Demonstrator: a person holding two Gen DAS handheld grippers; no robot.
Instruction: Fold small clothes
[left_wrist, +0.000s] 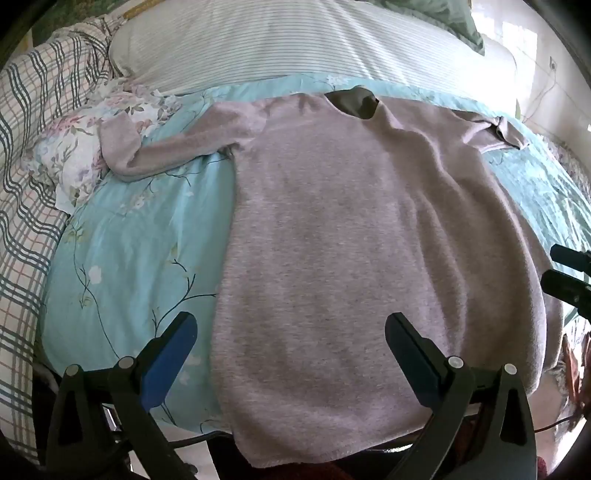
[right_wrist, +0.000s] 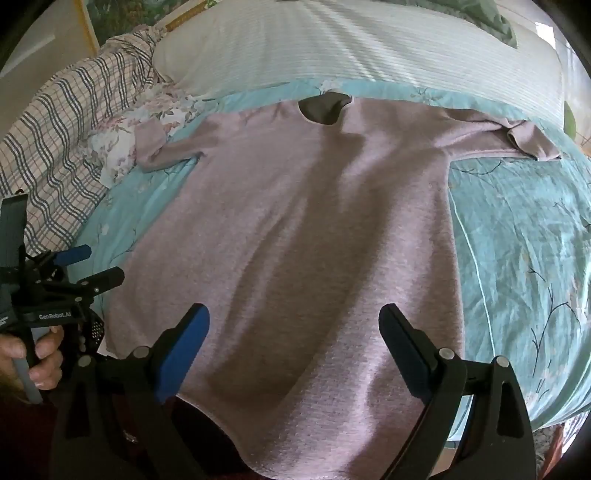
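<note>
A pale pink long-sleeved sweater (left_wrist: 343, 229) lies flat on the bed, neck hole at the far end, hem hanging over the near edge. Its left sleeve (left_wrist: 162, 147) stretches out onto floral cloth; the right sleeve (right_wrist: 517, 136) is bent at the cuff. My left gripper (left_wrist: 291, 328) hovers open above the hem's left part, nothing between its fingers. My right gripper (right_wrist: 293, 321) hovers open over the hem's middle, also with nothing in it. In the right wrist view the left gripper (right_wrist: 94, 264) shows at the left edge, held by a hand (right_wrist: 40, 358).
The sweater lies on a turquoise floral quilt (left_wrist: 125, 258). A striped white pillow (left_wrist: 280, 40) lies beyond it, a plaid blanket (left_wrist: 33, 155) to the left, a crumpled floral cloth (left_wrist: 77, 147) by the left sleeve. The bed's near edge runs under the hem.
</note>
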